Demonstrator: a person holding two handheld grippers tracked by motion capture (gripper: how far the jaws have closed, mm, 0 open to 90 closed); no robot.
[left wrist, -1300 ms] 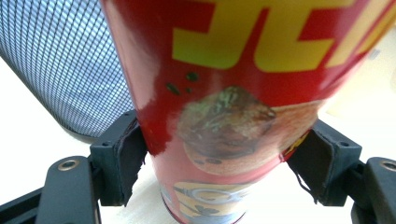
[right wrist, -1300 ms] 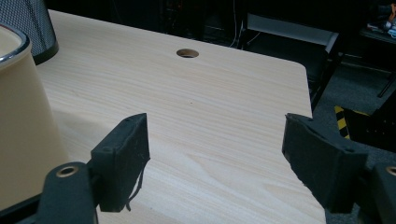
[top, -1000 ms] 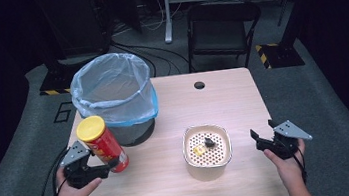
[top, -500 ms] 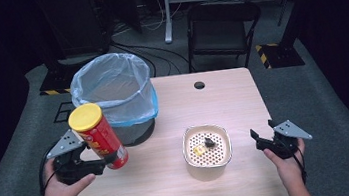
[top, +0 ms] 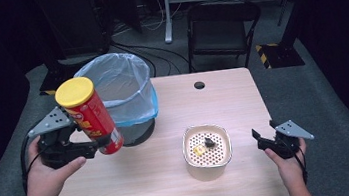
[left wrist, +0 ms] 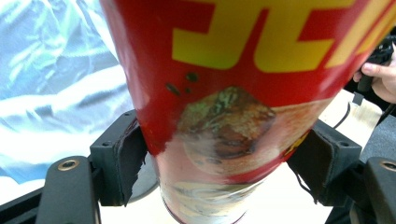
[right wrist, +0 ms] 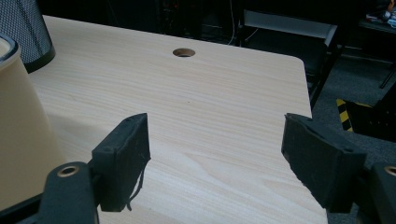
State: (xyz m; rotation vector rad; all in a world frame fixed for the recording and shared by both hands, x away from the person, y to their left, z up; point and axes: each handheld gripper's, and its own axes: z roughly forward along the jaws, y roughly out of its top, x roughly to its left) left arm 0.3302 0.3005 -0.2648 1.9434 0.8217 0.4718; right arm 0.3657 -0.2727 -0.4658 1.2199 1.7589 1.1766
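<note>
Left gripper [top: 98, 145] at left of frame, fingers grasping a red crisp tube [top: 89, 116] tilting above the surface [top: 213, 103], beside the lined bin [top: 121, 92], right gripper [top: 264, 140] lower right, fingers released, resting near a beige basket [top: 207, 147].

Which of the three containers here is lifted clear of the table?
The red cylindrical chip can with yellow lid, clamped in the left gripper; the blue-lined bin and the cream square tub stand on it.

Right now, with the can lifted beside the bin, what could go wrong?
The left gripper clamps the red can near its base while it leans, so it might pivot or slip. The bin rim is close; swinging the can could snag its blue liner. The right gripper sits open near the beige container, which it could nudge.
</note>
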